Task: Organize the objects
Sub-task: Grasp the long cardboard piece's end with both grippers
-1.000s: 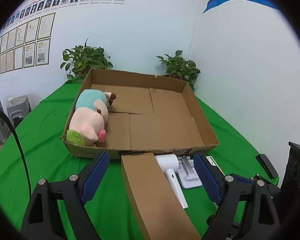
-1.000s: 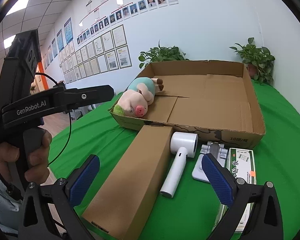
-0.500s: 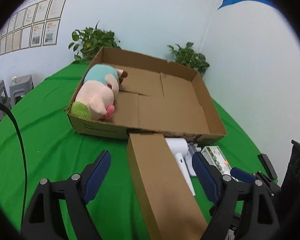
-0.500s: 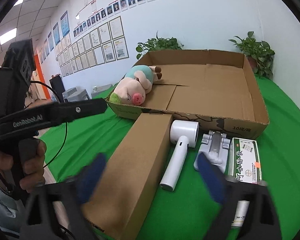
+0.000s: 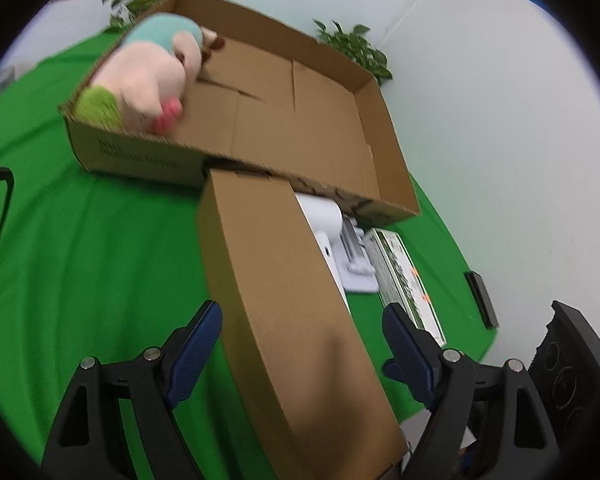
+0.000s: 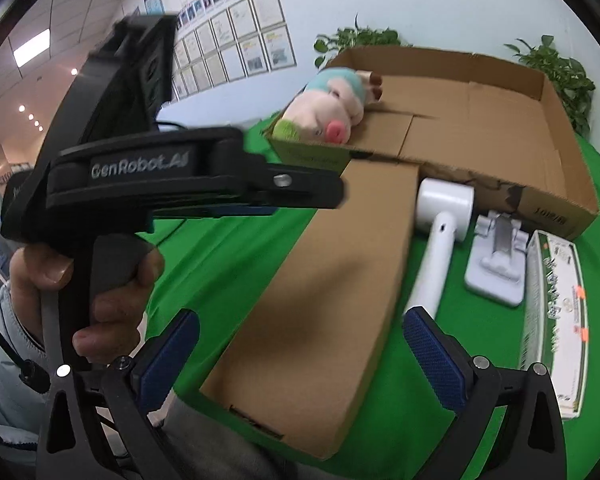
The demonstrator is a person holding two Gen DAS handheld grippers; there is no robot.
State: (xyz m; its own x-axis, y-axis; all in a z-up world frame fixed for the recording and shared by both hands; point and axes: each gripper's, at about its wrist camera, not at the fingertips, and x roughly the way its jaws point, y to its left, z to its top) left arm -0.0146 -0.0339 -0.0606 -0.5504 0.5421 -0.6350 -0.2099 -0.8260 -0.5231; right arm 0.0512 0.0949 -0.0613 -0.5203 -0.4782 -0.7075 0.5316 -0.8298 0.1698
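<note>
Left wrist view first: left gripper [image 5: 302, 334] has its blue-padded jaws spread wide on either side of a long closed cardboard box [image 5: 284, 304], neither pad pressing on it, so nothing is grasped. That box lies on the green tablecloth [image 5: 80, 264], its far end against the front wall of a shallow open cardboard tray [image 5: 148, 160]. A plush pig [image 5: 148, 80] with a teal back and a green tuft lies in the tray's left near corner; the rest of the tray floor is bare. To the right of the long box, partly hidden by it, are a white handheld device [image 5: 320, 216], a white stand [image 5: 356, 264] and a green-and-white carton [image 5: 404, 276], side by side. A black bar-shaped object [image 5: 482, 300] lies further right, at the cloth's edge.

Right wrist view: right gripper [image 6: 300, 352] is likewise released, its pads apart and hovering over the near end of the long box [image 6: 324, 280] without touching it. The person's left hand [image 6: 96, 292] grips the handle of the other tool at left. Beyond, the white device [image 6: 440, 236] lies just beside the long box, then the stand [image 6: 498, 268], then the carton [image 6: 556, 320], all in front of the tray [image 6: 540, 196], with the pig [image 6: 328, 112] at its far-left corner.
</note>
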